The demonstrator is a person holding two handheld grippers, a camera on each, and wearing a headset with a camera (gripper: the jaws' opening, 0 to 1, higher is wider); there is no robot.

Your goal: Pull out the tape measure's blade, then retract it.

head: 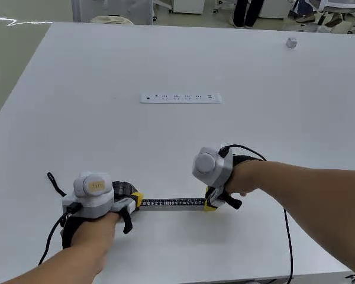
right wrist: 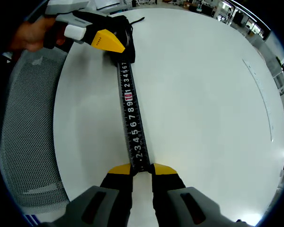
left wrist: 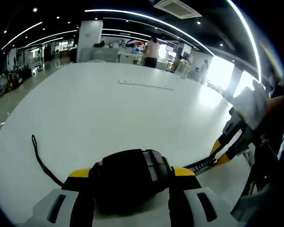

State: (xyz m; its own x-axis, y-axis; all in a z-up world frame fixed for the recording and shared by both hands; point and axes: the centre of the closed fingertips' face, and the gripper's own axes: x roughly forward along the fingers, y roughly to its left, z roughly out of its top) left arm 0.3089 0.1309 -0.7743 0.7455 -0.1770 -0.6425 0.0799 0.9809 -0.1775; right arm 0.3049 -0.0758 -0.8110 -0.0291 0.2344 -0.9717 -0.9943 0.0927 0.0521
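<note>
Numbers on show in the right gripper view, all printed along the pale metal tape measure blade (right wrist: 131,123). Black digits start at 2, just above the yellow-tipped right tongs (right wrist: 142,169), and climb through 3, 4, 5, 6, 7, 8, 9. Then comes a red 10 (right wrist: 128,97), and the count runs on, 1 up to 7, towards the black tape measure case (right wrist: 124,42). In the left gripper view the blade (left wrist: 201,165) carries digits too, but they are too small to read. In the head view there are scale marks on the blade (head: 171,203), nothing legible.
</note>
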